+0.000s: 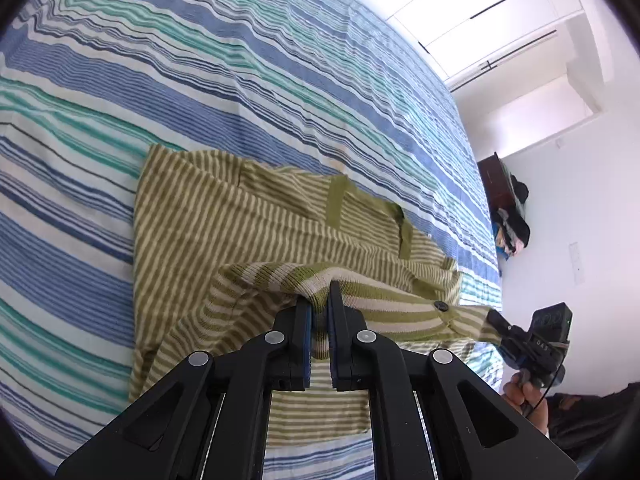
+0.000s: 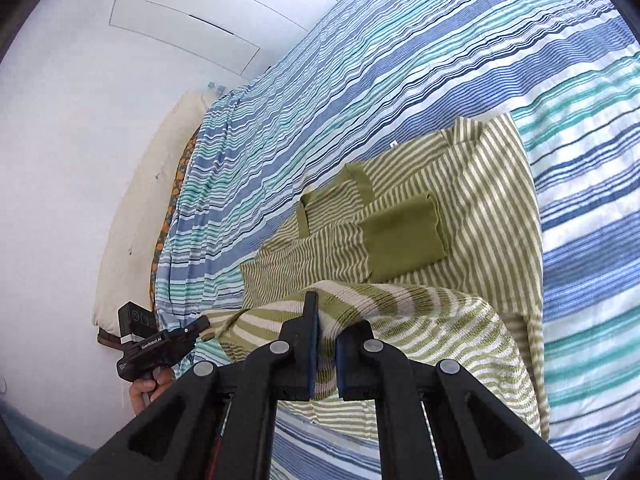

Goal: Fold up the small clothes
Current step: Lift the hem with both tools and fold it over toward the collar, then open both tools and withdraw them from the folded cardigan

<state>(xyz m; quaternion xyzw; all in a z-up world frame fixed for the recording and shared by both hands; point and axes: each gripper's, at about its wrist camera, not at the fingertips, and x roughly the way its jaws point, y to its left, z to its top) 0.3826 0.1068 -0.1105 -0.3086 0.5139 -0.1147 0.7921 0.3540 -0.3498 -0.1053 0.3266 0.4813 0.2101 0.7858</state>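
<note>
**A:** Slippage is your first worry. Your left gripper [image 1: 320, 300] has its jaws nearly closed on a thin pinch of the green striped cardigan's [image 1: 240, 216] ribbed edge, and the fabric sits only at the very tips.

**B:** And the right one?

**A:** Your right gripper [image 2: 326, 322] looks the same: jaws close together, with knit bunched between and over them. From its own camera I can't tell how deep that bite goes. In the left wrist view it clamps the far end of the same edge, near the button [image 1: 440, 305].

**B:** So where does the garment sit?

**A:** Most of it lies flat on the striped bedspread [image 1: 200, 80], sleeves already crossed over the body with the plain green cuff [image 2: 400, 232] on top. Only the near edge is lifted, stretched between your two hands.

**B:** What goes wrong if I carry it over?

**A:** Three things, I'd judge. Pull the hands apart and the loose knit stretches, or one corner pops free and the fold lands crooked. Lift too high and the whole body may drag along the bedspread, undoing those tucked sleeves. Move one hand ahead of the other and the edge comes down skewed.

**B:** Anything else?

**A:** The garment lies close to the bed's edge on your right side, so a hard tug that way could slide it toward the drop.
</note>
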